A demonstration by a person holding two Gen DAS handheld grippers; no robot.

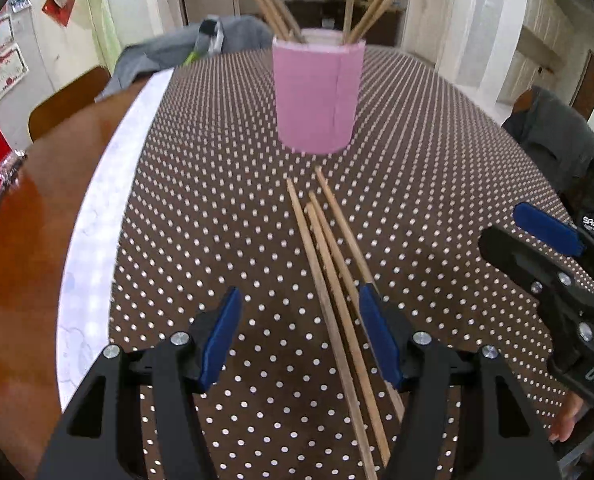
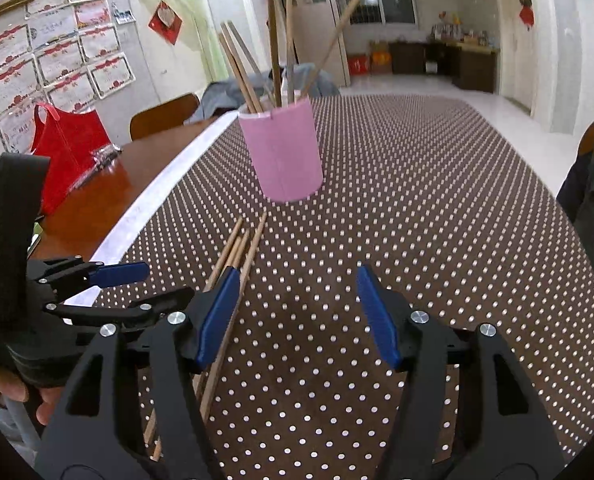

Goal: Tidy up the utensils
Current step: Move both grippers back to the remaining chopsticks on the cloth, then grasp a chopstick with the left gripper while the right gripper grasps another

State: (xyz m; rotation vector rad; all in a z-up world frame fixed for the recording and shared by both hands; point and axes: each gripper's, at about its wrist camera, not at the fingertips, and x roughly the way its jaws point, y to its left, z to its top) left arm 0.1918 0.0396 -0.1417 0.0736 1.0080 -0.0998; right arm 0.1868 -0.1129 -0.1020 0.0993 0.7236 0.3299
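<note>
Four loose chopsticks [image 1: 329,264] lie side by side on the dotted tablecloth [image 1: 217,200], in the lower centre of the left wrist view. Their long axis runs from the bottom of the frame up toward the pink cup [image 1: 317,96], which stands upright in the upper centre and already holds several sticks leaning out to both sides.

The left gripper [image 1: 301,336] stands wide with nothing held. Most of the bundle passes through the gap between its blue pads, close against the right-hand pad, and the outermost stick runs under that pad. The sticks lie nearly along the gripper's own pointing line, so the jaws would close across the bundle's width.

In the right wrist view the right gripper [image 2: 297,316] is also wide and empty. There the chopsticks [image 2: 233,264] lie at the lower left, passing beneath its left pad and outside the gap, while the cup [image 2: 283,152] sits up and left of centre.

By my reading the left hand is the better placed to take the sticks; the right would need to shift left first.
</note>
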